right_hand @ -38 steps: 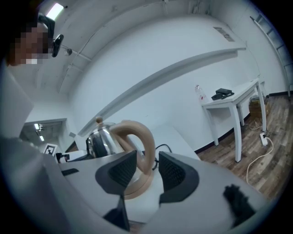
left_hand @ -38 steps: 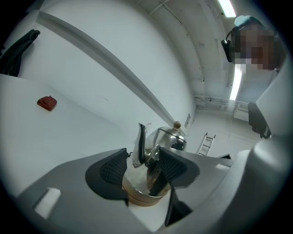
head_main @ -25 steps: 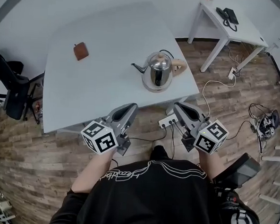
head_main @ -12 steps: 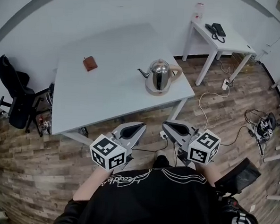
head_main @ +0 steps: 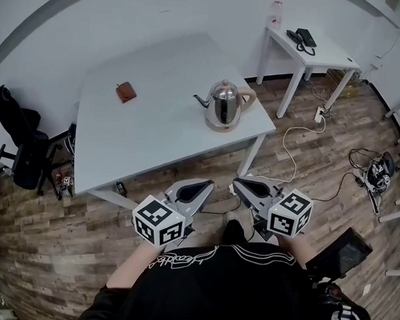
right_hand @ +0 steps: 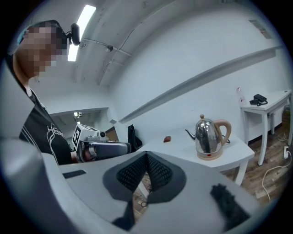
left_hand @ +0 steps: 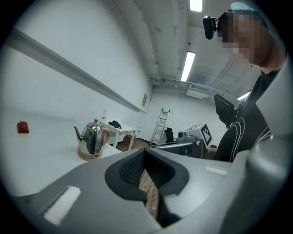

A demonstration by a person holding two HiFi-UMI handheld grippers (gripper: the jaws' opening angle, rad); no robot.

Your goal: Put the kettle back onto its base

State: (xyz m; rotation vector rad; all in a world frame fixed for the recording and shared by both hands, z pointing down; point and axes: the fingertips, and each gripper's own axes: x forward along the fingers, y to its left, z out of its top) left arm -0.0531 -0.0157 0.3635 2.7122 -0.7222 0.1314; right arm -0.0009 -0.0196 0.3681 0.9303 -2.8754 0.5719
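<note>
A steel kettle [head_main: 224, 103] with a tan handle stands on its round base [head_main: 222, 125] near the right front corner of the white table [head_main: 147, 132]. It also shows in the left gripper view as the kettle [left_hand: 92, 138] and in the right gripper view as the kettle [right_hand: 208, 135]. My left gripper [head_main: 204, 185] and right gripper [head_main: 240, 185] are both shut and hold nothing. They hang over the floor in front of the table, well short of the kettle.
A small brown object [head_main: 126, 91] lies on the table's far left part. A white side table [head_main: 308, 51] with a black phone [head_main: 301, 38] stands at the back right. A black chair [head_main: 15, 144] is at the left. Cables and a power strip [head_main: 246, 181] lie on the wooden floor.
Both grippers have drawn back from the table's front edge toward my body. The table and kettle now look farther away. The kettle has not moved on its base.
</note>
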